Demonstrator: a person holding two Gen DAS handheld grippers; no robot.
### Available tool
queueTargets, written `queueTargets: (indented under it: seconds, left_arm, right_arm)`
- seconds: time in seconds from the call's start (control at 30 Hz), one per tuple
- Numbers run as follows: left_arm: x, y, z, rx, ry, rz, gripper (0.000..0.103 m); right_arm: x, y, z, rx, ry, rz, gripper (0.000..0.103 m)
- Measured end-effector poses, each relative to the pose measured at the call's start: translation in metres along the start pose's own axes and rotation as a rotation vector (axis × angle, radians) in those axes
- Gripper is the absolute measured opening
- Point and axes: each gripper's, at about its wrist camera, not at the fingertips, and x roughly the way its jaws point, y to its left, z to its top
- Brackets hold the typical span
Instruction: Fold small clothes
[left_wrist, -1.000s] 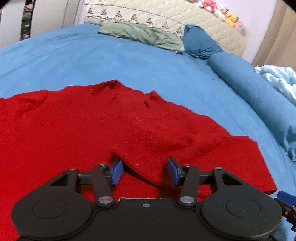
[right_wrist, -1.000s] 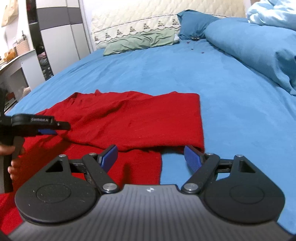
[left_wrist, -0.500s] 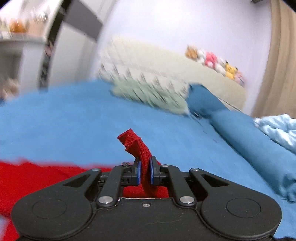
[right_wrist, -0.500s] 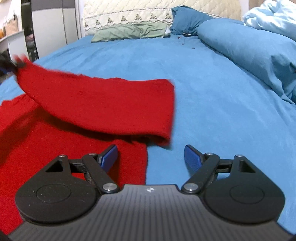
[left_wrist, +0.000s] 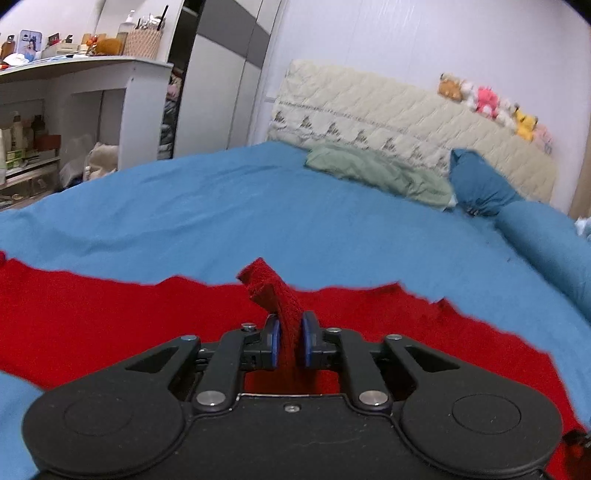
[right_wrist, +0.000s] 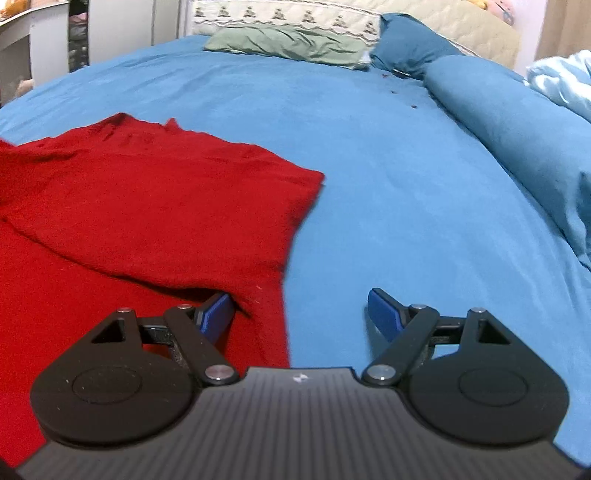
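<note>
A red knit garment (left_wrist: 110, 310) lies spread on the blue bed sheet (left_wrist: 258, 206). My left gripper (left_wrist: 289, 341) is shut on a fold of the red garment, and a strip of it (left_wrist: 271, 291) sticks up between the blue pads. In the right wrist view the garment (right_wrist: 147, 206) covers the left half, with one part folded over onto the body. My right gripper (right_wrist: 303, 310) is open and empty, low over the garment's right edge, its left fingertip (right_wrist: 216, 310) at the fold's lower edge.
A green pillow (left_wrist: 376, 173), a dark blue pillow (left_wrist: 476, 184) and a blue bolster (right_wrist: 509, 125) lie at the head and right side. A cream headboard (left_wrist: 406, 122) carries plush toys. White shelves (left_wrist: 74, 103) and a wardrobe stand at left. A pale blue blanket (right_wrist: 561, 81) is far right.
My left gripper closed on a fold of the garment and lifted it, carrying that part across the body. The right gripper stayed open and shifted slightly toward the garment's edge.
</note>
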Motion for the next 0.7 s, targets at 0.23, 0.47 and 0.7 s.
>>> queueTargets:
  seconds: [0.23,0.47,0.7]
  left_arm:
    - [-0.003,0.038,-0.022,0.009,0.127,0.143,0.025]
    - [0.0,0.04,0.018,0.018,0.048,0.084,0.06]
    - [0.056,0.034,0.021,0.069,0.265,-0.042,0.059]
  right_arm:
    - [-0.004,-0.008,-0.004,0.019,0.006,0.011,0.095]
    - [-0.016,-0.003,0.006,0.011,-0.042,0.06,0.095]
    - [-0.02,0.001,0.009,0.033,-0.057,0.077,0.095]
